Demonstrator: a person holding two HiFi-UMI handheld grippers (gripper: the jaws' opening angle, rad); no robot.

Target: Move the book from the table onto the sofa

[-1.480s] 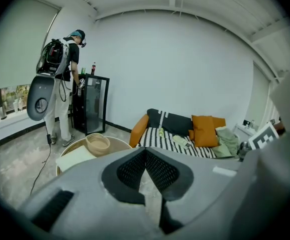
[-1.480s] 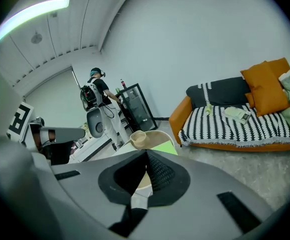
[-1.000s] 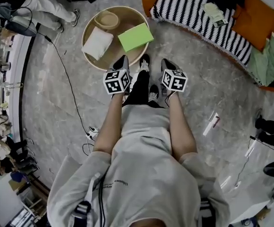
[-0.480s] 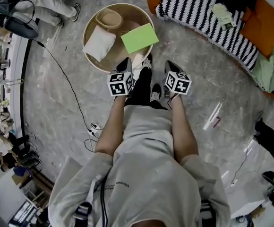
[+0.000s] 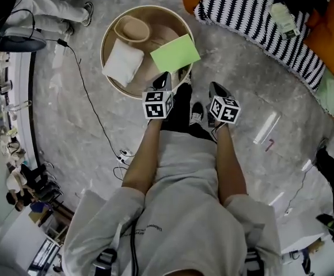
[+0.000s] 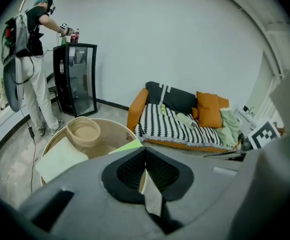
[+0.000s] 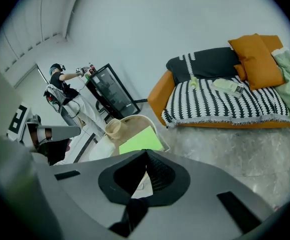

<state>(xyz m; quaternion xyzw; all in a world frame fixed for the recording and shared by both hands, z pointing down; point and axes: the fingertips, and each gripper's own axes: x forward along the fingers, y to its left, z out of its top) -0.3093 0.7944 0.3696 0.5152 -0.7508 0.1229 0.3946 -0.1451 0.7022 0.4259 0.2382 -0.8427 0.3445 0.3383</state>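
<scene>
A green book (image 5: pixel 174 53) lies on the near right part of a round wooden table (image 5: pixel 106 36), jutting over its rim. It also shows as the book (image 6: pixel 130 145) and the book (image 7: pixel 141 140) just past each gripper's tips. My left gripper (image 5: pixel 164 80) is shut and empty at the table's near rim, just short of the book. My right gripper (image 5: pixel 215 88) hangs over the floor right of the table, shut and empty. The jaws of the left gripper (image 6: pixel 145 151) and the right gripper (image 7: pixel 146 154) meet at their tips. The sofa (image 5: pixel 253 16) with a striped cover stands at the upper right.
A white folded cloth (image 5: pixel 122 62) and a tan bowl (image 5: pixel 132 29) share the table. A cable (image 5: pixel 92 114) runs over the floor at left. A person (image 6: pixel 27 59) stands by a black cabinet (image 6: pixel 77 76). Orange cushions (image 7: pixel 257 59) and small items lie on the sofa.
Both grippers have sunk and moved forward towards the round table. The book now lies closer to the left gripper's tips. Both stay shut.
</scene>
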